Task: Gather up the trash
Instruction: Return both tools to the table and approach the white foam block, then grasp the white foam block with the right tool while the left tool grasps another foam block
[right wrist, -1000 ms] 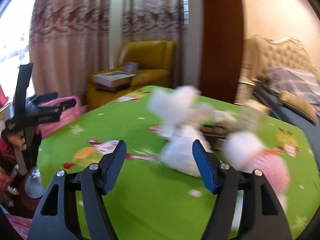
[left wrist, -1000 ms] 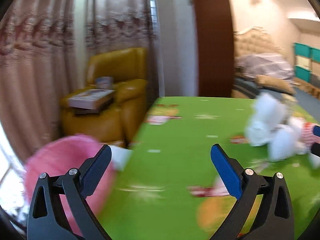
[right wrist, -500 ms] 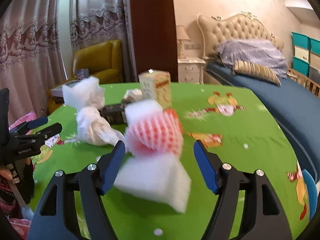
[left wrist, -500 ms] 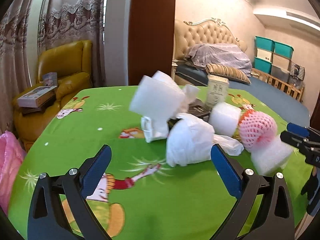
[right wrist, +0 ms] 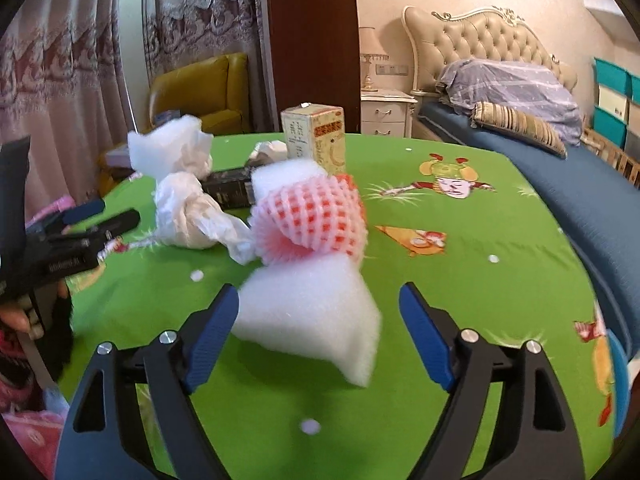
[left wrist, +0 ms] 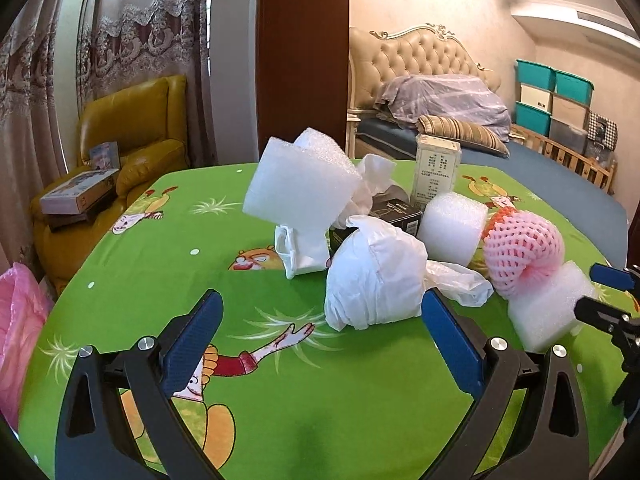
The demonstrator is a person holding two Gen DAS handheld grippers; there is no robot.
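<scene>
Trash is filling both views now, where a second ago we were seeing curtains. We're watching the right gripper (right wrist: 318, 330) opening wider around a white foam block (right wrist: 316, 316), perhaps brushing its left pad. The left gripper (left wrist: 320, 334) is gaping, empty, before a white bag (left wrist: 374, 276) on the green tablecloth (left wrist: 280, 400), bed (left wrist: 460, 120) lying behind.

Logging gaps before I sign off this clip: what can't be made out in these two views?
- Black rectangular box, left wrist view: mostly hidden behind the white plastic bag bundle.
- Pink plastic bag, left wrist view: cut off by the left edge.
- Print on the cream upright carton, right wrist view: too small to read.
</scene>
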